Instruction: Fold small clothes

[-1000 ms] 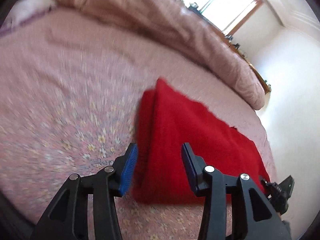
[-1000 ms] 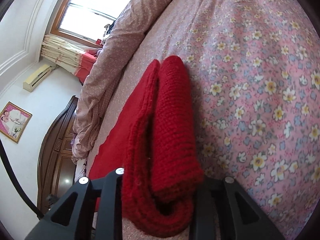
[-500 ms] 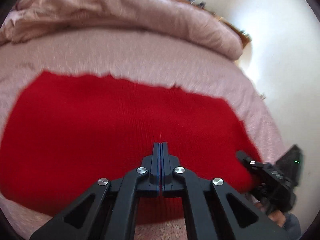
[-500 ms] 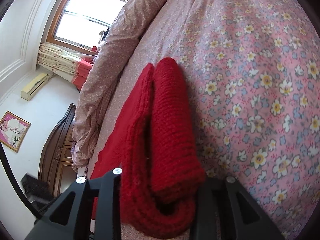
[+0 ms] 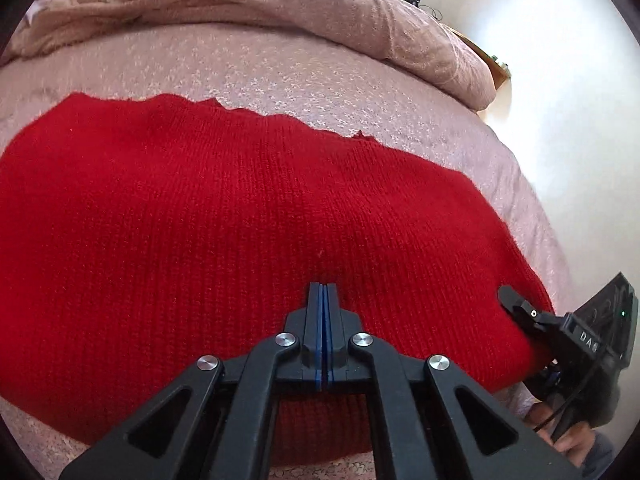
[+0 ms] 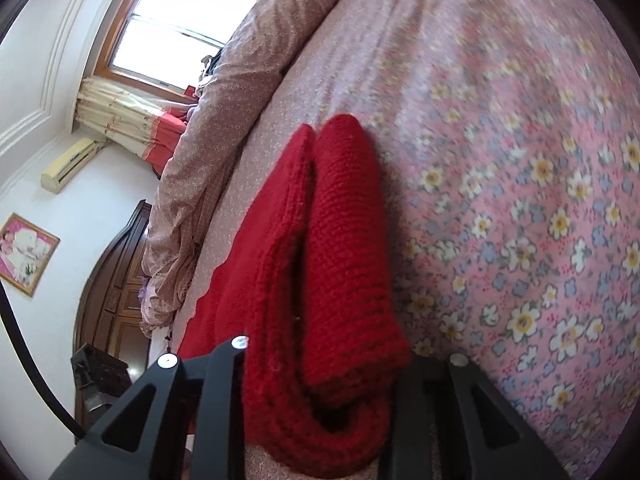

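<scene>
Since a second ago the left gripper (image 5: 323, 292) has swung from the red knit garment's (image 5: 240, 216) end to over its broad middle and snapped shut empty, tilted steeply down, while the right gripper (image 6: 320, 364) clamps the garment's folded edge on the floral bedsheet (image 6: 520, 200), open bed beyond.

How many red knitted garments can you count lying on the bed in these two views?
1. A single red knitted garment lies spread on the floral bedsheet; its folded end sits clamped in the right gripper. Anything beneath it would be hidden.
</scene>
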The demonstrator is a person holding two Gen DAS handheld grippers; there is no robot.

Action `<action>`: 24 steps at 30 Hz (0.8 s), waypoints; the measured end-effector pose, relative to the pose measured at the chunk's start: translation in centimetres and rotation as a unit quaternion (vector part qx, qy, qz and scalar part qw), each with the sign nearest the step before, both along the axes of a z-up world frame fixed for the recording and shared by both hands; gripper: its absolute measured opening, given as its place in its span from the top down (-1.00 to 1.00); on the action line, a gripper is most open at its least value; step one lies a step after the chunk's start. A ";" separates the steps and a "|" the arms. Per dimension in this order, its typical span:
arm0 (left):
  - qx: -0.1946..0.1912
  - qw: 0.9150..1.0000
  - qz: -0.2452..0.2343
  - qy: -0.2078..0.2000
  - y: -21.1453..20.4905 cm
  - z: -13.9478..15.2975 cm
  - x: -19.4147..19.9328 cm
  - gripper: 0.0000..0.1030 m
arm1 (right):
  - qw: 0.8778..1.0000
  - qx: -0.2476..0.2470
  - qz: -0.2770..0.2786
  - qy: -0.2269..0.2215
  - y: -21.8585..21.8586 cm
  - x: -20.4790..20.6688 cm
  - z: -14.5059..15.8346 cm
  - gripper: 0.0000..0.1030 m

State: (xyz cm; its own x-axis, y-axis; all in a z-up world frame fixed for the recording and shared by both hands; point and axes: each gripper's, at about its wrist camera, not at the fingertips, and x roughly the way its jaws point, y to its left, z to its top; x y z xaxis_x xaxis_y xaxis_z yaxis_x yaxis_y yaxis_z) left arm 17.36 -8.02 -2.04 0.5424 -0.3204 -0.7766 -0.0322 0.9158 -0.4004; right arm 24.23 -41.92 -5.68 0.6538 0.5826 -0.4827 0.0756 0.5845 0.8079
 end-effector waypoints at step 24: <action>-0.074 0.997 0.023 -0.015 2.3 0.6 -5.4 1.00 | 0.978 -0.156 0.051 -0.128 8.8 -1.2 13.1 0.56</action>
State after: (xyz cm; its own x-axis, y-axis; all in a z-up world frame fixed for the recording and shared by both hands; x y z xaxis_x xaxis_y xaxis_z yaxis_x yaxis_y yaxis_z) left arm 12.00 -5.70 -1.46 0.5818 -0.4049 -0.7054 -0.0581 0.8444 -0.5325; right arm 23.01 -33.17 7.44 0.7231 0.5017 -0.4748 -0.1778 0.7994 0.5739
